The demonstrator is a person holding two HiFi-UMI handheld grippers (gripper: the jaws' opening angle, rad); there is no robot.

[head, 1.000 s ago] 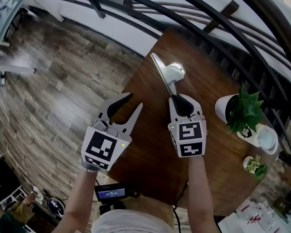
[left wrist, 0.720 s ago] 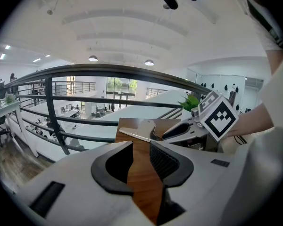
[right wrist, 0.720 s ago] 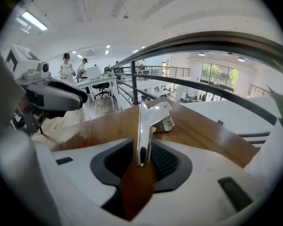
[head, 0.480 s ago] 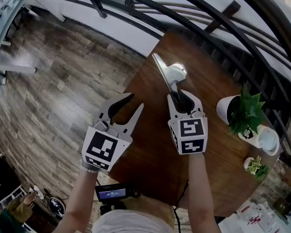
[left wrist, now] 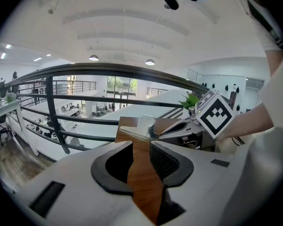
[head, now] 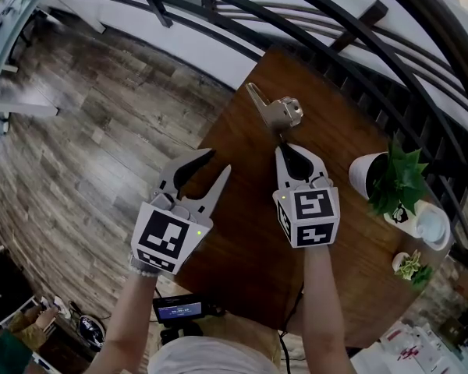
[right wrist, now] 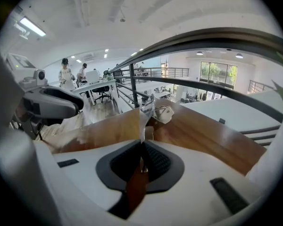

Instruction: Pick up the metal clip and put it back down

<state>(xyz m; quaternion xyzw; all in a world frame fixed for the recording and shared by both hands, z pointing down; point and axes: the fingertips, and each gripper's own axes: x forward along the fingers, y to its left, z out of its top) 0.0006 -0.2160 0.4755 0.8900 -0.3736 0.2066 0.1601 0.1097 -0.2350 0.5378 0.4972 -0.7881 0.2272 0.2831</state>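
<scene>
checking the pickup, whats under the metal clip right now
Only bare wooden table shows beneath the metal clip; its near end is between the closing right tongs. The clip's own body hides whether it touches the wood.

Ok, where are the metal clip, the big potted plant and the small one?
metal clip [head: 277,114], head view, its shiny body.
big potted plant [head: 363,174], head view, white pot.
small potted plant [head: 412,267], head view, leaves.

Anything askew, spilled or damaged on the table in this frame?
Nothing is spilled or damaged. Only the metal clip is tilted on edge rather than lying flat. Its thin arm is between the closing jaws of the right claw, which fits a pickup.
</scene>
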